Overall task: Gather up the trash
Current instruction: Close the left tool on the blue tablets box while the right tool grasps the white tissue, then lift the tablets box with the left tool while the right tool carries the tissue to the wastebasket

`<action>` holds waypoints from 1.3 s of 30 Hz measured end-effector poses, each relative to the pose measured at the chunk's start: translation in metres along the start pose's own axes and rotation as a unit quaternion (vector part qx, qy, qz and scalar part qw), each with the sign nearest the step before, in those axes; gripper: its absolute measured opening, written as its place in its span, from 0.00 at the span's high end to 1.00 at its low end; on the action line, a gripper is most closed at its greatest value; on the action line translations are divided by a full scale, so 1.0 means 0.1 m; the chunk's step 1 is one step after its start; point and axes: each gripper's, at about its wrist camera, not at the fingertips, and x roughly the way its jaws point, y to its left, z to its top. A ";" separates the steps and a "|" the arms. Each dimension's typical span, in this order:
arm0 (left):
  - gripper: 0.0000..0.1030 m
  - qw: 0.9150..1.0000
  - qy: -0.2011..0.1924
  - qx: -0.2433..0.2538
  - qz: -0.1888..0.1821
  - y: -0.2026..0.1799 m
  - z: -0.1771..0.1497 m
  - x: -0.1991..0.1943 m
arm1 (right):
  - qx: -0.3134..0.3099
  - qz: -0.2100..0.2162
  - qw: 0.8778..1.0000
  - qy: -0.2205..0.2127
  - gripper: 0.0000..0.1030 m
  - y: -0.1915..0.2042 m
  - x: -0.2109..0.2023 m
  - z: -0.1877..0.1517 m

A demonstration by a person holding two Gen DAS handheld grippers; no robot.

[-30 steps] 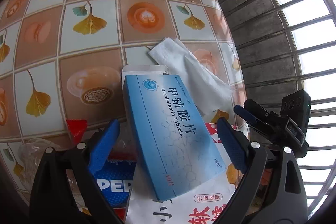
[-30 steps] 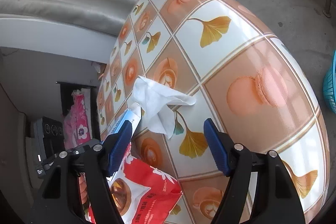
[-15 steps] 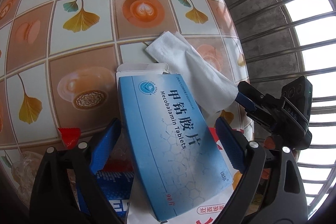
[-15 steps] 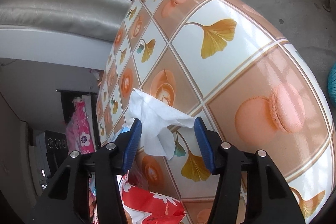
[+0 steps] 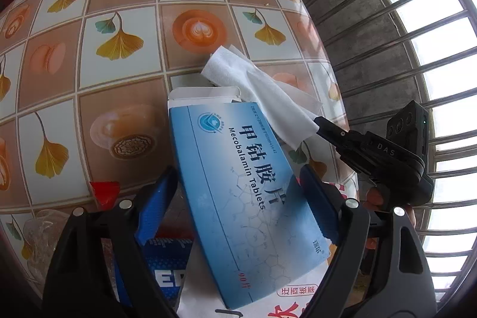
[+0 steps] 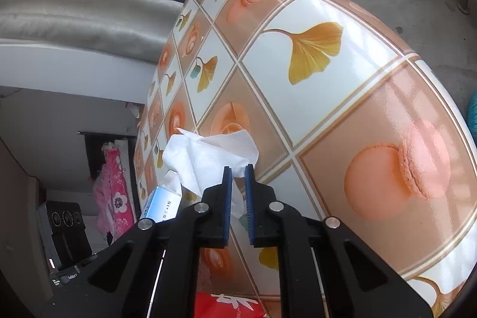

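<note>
Table w/ a ginkgo-leaf & coffee-cup print cloth carries the trash pile near its edge: a white packet w/ red print, on it a blue Mecobalamin Tablets box, then a crumpled white tissue just beyond the box's open flap. Left gripper has jaws wide, slowly closing, either side of the box w/o touching it. Right gripper has jaws clamped on the tissue's near edge.

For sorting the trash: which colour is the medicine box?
Blue, white at its open flap; the medicine box shows best from the left wrist.
</note>
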 end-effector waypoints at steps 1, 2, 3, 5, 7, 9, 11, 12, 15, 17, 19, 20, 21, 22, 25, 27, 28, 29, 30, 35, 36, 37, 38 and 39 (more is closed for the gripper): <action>0.23 1.000 -0.004 0.001 -0.001 0.00 0.00 -0.02 | -0.003 0.005 1.000 -0.003 0.94 0.01 -0.02 -0.01; 0.23 1.000 -0.008 0.003 -0.003 0.00 0.00 -0.04 | -0.006 0.012 1.000 -0.007 0.95 0.03 -0.05 -0.01; 0.24 1.000 -0.011 0.004 -0.004 -0.01 0.01 -0.06 | -0.010 0.020 1.000 -0.011 0.95 0.05 -0.09 -0.02; 0.24 1.000 -0.019 0.005 -0.007 0.00 0.00 -0.11 | -0.014 0.034 0.999 -0.019 0.96 0.08 -0.16 -0.03; 0.24 1.000 -0.027 0.008 -0.011 -0.02 -0.01 -0.15 | -0.020 0.050 0.998 -0.027 0.96 0.13 -0.23 -0.03; 0.24 0.999 -0.034 0.010 -0.012 -0.03 -0.02 -0.19 | -0.027 0.061 0.997 -0.037 0.96 0.19 -0.32 -0.03; 0.24 0.999 -0.039 0.013 -0.014 -0.05 -0.04 -0.22 | -0.035 0.069 0.996 -0.046 0.96 0.24 -0.42 -0.03; 0.24 0.999 -0.043 0.014 -0.014 -0.06 -0.05 -0.24 | -0.039 0.069 0.996 -0.050 0.96 0.26 -0.48 -0.03; 0.24 0.998 -0.059 0.019 -0.018 -0.09 -0.06 -0.31 | -0.056 0.063 0.995 -0.058 0.96 0.32 -0.56 -0.01; 0.24 0.997 -0.070 0.024 -0.023 -0.13 -0.06 -0.35 | -0.055 0.053 0.996 -0.046 0.96 0.32 -0.54 -0.01; 0.24 0.996 -0.083 0.028 -0.028 -0.16 -0.07 -0.41 | -0.062 0.033 0.997 -0.038 0.95 0.34 -0.49 -0.01; 0.24 0.995 -0.089 0.030 -0.030 -0.17 -0.08 -0.44 | -0.072 0.021 0.997 -0.033 0.92 0.36 -0.46 -0.03; 0.24 0.995 -0.093 0.032 -0.030 -0.18 -0.08 -0.47 | -0.083 0.008 0.996 -0.026 0.83 0.39 -0.42 -0.04; 0.24 0.994 -0.098 0.033 -0.031 -0.19 -0.09 -0.49 | -0.095 -0.006 0.995 -0.021 0.76 0.42 -0.37 -0.05; 0.24 0.993 -0.108 0.035 -0.032 -0.21 -0.10 -0.57 | -0.149 -0.053 0.987 -0.015 0.61 0.55 -0.22 -0.10; 0.24 0.992 -0.114 0.036 -0.033 -0.21 -0.12 -0.61 | -0.186 -0.081 0.979 -0.006 0.61 0.64 -0.11 -0.13; 0.24 0.992 -0.117 0.037 -0.033 -0.20 -0.13 -0.64 | -0.202 -0.094 0.975 -0.001 0.61 0.68 -0.05 -0.14; 0.24 0.992 -0.120 0.036 -0.032 -0.19 -0.14 -0.66 | -0.213 -0.105 0.971 0.003 0.61 0.70 0.01 -0.14; 0.24 0.991 -0.121 0.035 -0.032 -0.18 -0.14 -0.67 | -0.223 -0.120 0.967 0.007 0.61 0.71 0.08 -0.14; 0.24 0.991 -0.127 0.033 -0.033 -0.14 -0.19 -0.73 | -0.254 -0.175 0.951 0.025 0.75 0.66 0.35 -0.15; 0.25 0.991 -0.128 0.033 -0.033 -0.14 -0.19 -0.73 | -0.256 -0.177 0.950 0.022 0.83 0.66 0.36 -0.16; 0.25 0.991 -0.129 0.033 -0.033 -0.13 -0.19 -0.74 | -0.250 -0.173 0.952 0.025 0.88 0.64 0.36 -0.16; 0.25 0.991 -0.129 0.033 -0.033 -0.13 -0.19 -0.74 | -0.238 -0.160 0.958 0.029 0.94 0.61 0.35 -0.15; 0.25 0.990 -0.130 0.033 -0.033 -0.12 -0.19 -0.74 | -0.227 -0.146 0.962 0.029 0.95 0.59 0.32 -0.14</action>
